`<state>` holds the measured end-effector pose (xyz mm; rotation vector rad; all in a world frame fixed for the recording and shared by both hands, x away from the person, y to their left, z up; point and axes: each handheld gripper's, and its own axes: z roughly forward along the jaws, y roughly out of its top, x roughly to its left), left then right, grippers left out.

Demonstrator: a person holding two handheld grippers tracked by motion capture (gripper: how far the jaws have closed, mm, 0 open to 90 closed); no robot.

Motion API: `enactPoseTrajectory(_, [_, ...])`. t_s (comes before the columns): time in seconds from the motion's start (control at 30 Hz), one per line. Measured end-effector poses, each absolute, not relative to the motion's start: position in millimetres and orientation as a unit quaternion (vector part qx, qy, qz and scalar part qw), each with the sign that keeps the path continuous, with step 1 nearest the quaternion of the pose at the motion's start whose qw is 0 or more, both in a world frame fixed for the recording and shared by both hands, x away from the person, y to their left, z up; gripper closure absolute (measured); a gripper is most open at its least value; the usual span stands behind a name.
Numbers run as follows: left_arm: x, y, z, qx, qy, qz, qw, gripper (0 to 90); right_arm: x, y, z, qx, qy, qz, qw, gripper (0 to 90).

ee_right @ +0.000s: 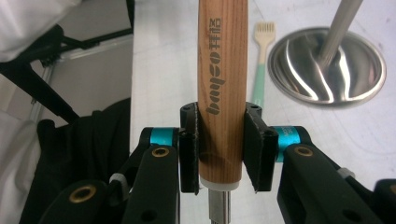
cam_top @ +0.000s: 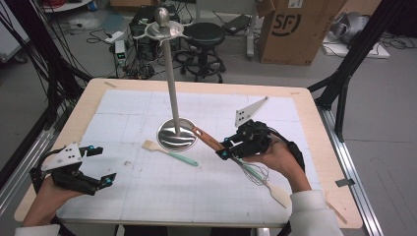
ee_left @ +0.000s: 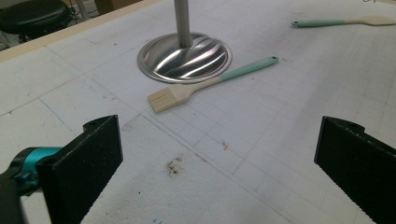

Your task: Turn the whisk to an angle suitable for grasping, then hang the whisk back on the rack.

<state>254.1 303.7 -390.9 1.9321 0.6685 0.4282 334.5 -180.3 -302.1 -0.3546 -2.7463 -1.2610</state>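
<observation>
My right gripper (cam_top: 231, 146) is shut on the wooden handle (ee_right: 220, 84) of a whisk (cam_top: 253, 170); its handle points towards the round steel base (cam_top: 176, 133) of a tall hook stand (cam_top: 171, 78), and its wires (cam_top: 256, 173) trail back by the hand. A pastry brush (cam_top: 167, 150) with a teal handle lies on the mat just in front of the base. My left gripper (cam_top: 102, 165) hovers open at the near left of the table with nothing between its fingers. A wooden spatula (cam_top: 278, 193) lies near the right forearm.
A white gridded mat (cam_top: 147, 187) covers most of the wooden table (cam_top: 88, 98). Beyond the far edge stand a black stool (cam_top: 204, 34), a cardboard box (cam_top: 295, 29) and cables. Black frame posts (cam_top: 344, 83) rise at the right.
</observation>
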Motion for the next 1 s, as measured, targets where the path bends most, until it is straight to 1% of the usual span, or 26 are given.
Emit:
enactPoseTrajectory(0.3, [254, 304, -392, 0.801, 0.276, 0.176, 0.501, 1.6, 329, -185, -290, -0.078, -0.878, -0.469, 0.059, 70.4])
enactPoseTrajectory(0.5, [254, 303, -392, 0.802, 0.274, 0.175, 0.501, 1.6, 326, -185, -283, -0.069, -0.875, -0.476, 0.059, 70.4])
enactPoseTrajectory(0.97, [254, 301, -392, 0.802, 0.274, 0.173, 0.502, 1.7, 324, -185, -272, -0.057, -0.864, -0.499, 0.039, 70.4])
enactPoseTrajectory(1.0, [255, 301, -392, 0.802, 0.274, 0.172, 0.502, 1.7, 323, -186, -271, -0.06, -0.865, -0.496, 0.045, 70.4])
